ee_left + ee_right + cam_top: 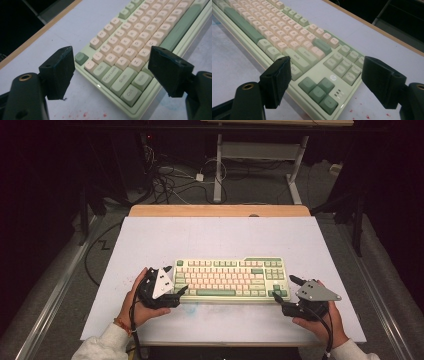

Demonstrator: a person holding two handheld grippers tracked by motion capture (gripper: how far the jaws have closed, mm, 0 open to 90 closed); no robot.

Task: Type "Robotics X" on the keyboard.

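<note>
- Writing: keycaps on the keyboard (130,50) readable in the left gripper view – "Tab", "Caps Lock", "Shift", "Ctrl", "Win", letters Q, A, Z, X. Right gripper view gives "Shift", "Enter", "Ctrl", "Alt", plus a small round logo badge (333,78) above the arrow keys; logo itself too small to read.
- Kbd look: pale green case, cream/peach letter keys, light green modifier keys, darker green space bar, Esc and arrow cluster. No numpad; nav block sits above the arrows. Small white light glows on the front edge near the Caps Lock corner.
- Kbd position: flat on the white table mat (210,235), toward the near edge, roughly centred, long side parallel to the person's edge. Wooden tabletop strip shows beyond the mat.
- Left gripper (176,293): held in the left hand (135,302), at the kbd's left end. Jaws spread wide, nothing between the pads; they straddle the near-left corner w/o visible contact.
- Right gripper (284,289): held in the right hand (320,322), at the kbd's right end. Jaws also wide apart, framing the near-right corner by the arrow keys; not gripping.
- Mat: red specks and a faint blue smear near the front edge.
- Containers: can't see any on the table.
</note>
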